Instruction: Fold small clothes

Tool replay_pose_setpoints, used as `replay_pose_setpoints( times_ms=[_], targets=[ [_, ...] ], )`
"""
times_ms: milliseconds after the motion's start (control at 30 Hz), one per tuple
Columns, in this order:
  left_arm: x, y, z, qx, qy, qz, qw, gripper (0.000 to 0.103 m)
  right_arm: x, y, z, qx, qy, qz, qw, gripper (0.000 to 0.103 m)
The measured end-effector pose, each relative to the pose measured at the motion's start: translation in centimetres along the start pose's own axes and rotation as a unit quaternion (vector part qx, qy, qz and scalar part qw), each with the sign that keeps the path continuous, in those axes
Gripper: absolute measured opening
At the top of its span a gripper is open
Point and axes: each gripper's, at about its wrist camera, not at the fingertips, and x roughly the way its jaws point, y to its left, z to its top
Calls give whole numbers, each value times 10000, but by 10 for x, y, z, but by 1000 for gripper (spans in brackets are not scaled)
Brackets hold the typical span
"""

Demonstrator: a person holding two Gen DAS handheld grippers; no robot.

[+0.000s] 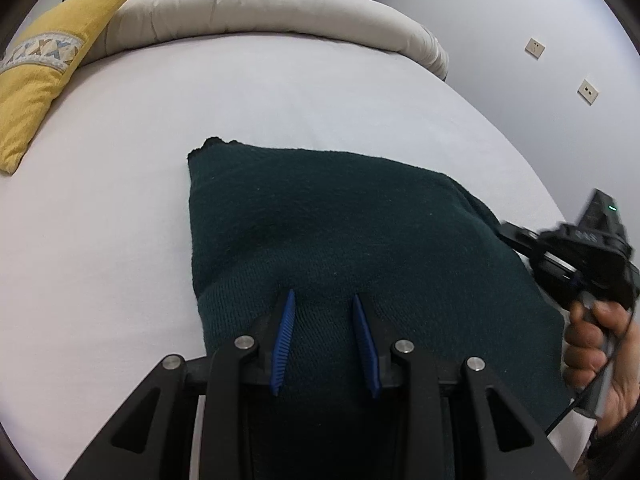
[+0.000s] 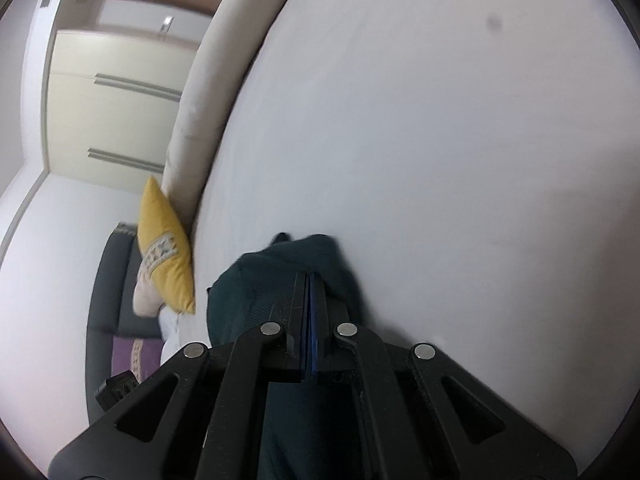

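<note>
Left wrist view: dark green knitted garment [image 1: 320, 240] lies flat on the white-sheeted bed [image 1: 120, 200]. Left gripper [image 1: 324, 300] stands partly open above its near hem, pinching nothing. Right gripper [image 2: 309, 280] is fully closed at the garment's edge; whether it caught cloth cannot be told, so pulling may drag nothing or bunch the knit.

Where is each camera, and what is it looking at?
Left wrist view: sits on the left tongs, looking down at the dark green sweater on the bed; the right hand shows.
Right wrist view: sits on the shut right tongs, looking across the bed; no hand shows.
Both show the sweater, bed and yellow pillow.
</note>
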Motion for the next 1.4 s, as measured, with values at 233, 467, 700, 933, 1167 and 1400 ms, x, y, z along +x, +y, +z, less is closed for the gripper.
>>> replay_pose_setpoints(
  times_ms=[233, 467, 700, 933, 1167, 1400],
  targets=[
    [-18, 12, -8, -414, -88, -328, 9986, 34, -51, 89, -58, -1160, 170, 282, 9927, 42],
    [-16, 3, -14, -165, -186, -84, 9997, 34, -11, 65, -126, -1185, 1031, 237, 9873, 60],
    [-22, 4, -22, 41, -329, 19, 9994, 34, -49, 15, -149, -1085, 1007, 414, 9881, 31],
    [-69, 21, -34, -461, -662, 82, 9967, 48, -98, 45, -136, -1561, 399, -515, 9856, 52],
    [-71, 18, -30, -459, -703, 30, 9965, 75, -62, 94, -86, -1962, 254, -418, 9793, 73],
    [-17, 65, -32, -1617, 83, -769, 9838, 82, 22, 60, -46, -989, 1132, -182, 9885, 73]
  ],
)
